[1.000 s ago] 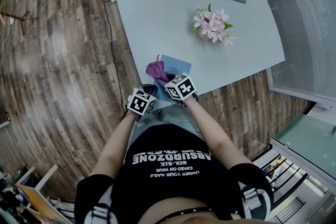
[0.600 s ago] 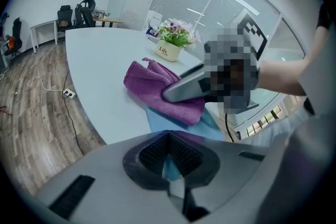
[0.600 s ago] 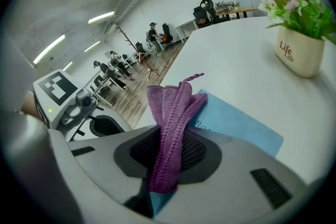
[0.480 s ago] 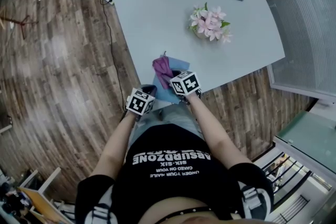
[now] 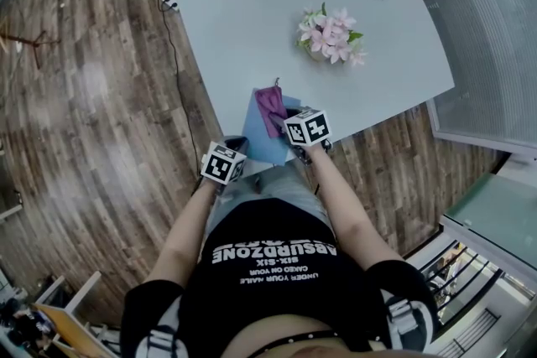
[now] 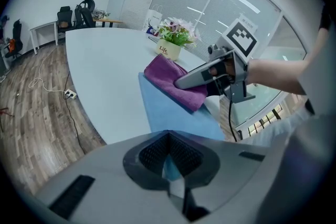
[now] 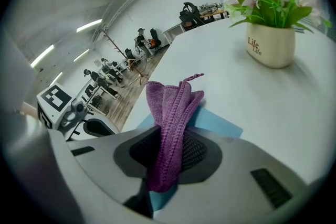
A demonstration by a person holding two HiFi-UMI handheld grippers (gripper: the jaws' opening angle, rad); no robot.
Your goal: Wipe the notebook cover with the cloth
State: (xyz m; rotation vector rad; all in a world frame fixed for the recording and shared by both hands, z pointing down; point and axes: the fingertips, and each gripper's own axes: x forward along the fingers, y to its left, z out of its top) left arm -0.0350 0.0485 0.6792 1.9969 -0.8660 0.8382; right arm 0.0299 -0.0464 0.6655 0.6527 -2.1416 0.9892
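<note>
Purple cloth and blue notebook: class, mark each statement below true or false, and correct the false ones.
1. The right tongs are shut on the purple cloth. True.
2. The cloth is over the blue notebook. True.
3. The flower pot stands on the notebook. False: it stands on the white table, farther back and apart from the notebook.
4. The left tongs are open and empty. False: they are closed on the notebook's near edge.
5. The power strip lies on the table. False: it lies on the wooden floor beside the table.
</note>
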